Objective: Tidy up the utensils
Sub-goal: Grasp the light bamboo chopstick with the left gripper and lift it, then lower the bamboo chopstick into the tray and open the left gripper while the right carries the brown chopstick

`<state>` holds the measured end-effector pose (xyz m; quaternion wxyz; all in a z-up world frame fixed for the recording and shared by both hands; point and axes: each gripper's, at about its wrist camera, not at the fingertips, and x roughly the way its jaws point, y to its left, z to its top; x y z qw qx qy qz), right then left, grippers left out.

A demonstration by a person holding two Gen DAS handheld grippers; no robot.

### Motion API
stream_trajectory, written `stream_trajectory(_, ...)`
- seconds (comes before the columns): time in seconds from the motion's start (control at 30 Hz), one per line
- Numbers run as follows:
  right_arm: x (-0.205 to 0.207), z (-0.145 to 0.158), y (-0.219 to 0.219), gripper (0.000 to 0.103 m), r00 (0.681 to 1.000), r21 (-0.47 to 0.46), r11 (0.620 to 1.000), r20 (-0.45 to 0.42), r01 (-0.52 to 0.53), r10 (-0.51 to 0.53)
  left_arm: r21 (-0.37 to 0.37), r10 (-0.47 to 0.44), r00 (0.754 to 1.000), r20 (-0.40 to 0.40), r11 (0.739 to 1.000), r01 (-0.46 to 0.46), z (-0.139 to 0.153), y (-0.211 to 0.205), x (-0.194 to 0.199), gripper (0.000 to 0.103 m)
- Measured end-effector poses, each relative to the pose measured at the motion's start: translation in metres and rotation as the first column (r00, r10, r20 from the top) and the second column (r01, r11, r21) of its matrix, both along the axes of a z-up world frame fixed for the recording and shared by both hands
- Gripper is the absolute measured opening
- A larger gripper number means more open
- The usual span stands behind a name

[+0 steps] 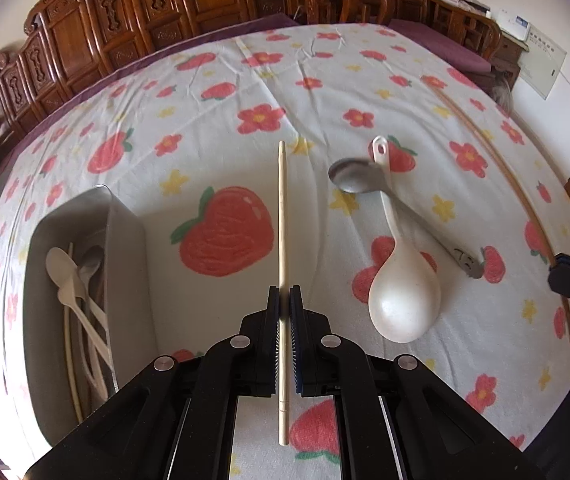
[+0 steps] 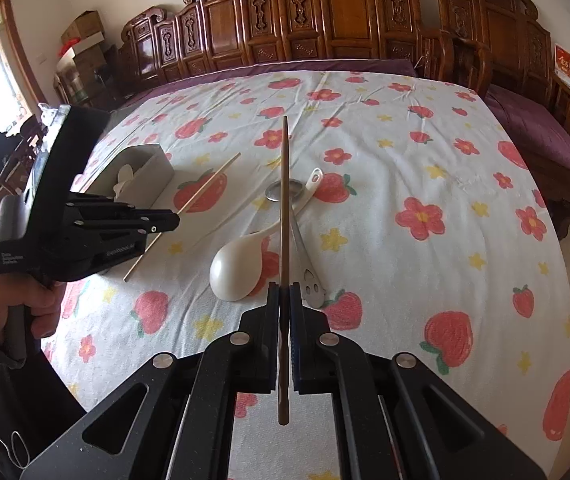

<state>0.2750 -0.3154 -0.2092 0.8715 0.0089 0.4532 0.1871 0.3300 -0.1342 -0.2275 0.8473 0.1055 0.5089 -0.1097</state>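
Left wrist: left tongs (image 1: 284, 300) clamped on one pale wooden chopstick (image 1: 282, 240), slim, straight, held clear above the strawberry-print cloth (image 1: 221, 128). On the cloth — one white ladle-spoon (image 1: 403, 300) crossed over one steel spoon (image 1: 349, 178). Grey tray (image 1: 125, 264) on the left holds several white and steel spoons, maybe four; overlap hides the count.

Right wrist: right tongs (image 2: 284, 296) clamped on one dark brown chopstick (image 2: 284, 200), pointing away. A hand (image 2: 13, 300) grips the left tool's handle.
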Motion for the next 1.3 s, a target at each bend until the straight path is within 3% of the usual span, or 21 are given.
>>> stream_trajectory(0.27,-0.006,0.01,0.011,0.006,0.999,0.011,1.0,0.019,-0.028,0.028,-0.029,-0.012,0.998,0.067,0.999,0.014,0.034,0.016,-0.016,0.004)
stream_trajectory(0.6,-0.015,0.019,0.033,0.006,0.996,0.006,0.997,0.041,-0.074,0.074,-0.05,0.01,0.993,0.115,0.999,-0.004,0.058,0.048,-0.029,0.004)
stream_trajectory(1.0,-0.02,0.03,0.075,0.006,0.989,-0.01,0.99,0.061,-0.138,0.138,-0.058,0.087,0.987,0.133,0.995,-0.08,0.063,0.107,-0.029,0.005)
stream_trajectory(1.3,-0.021,0.033,0.114,0.006,0.983,0.004,0.984,0.056,-0.178,0.177,-0.073,0.163,0.979,0.12,0.985,-0.155,0.05,0.146,-0.026,0.005)
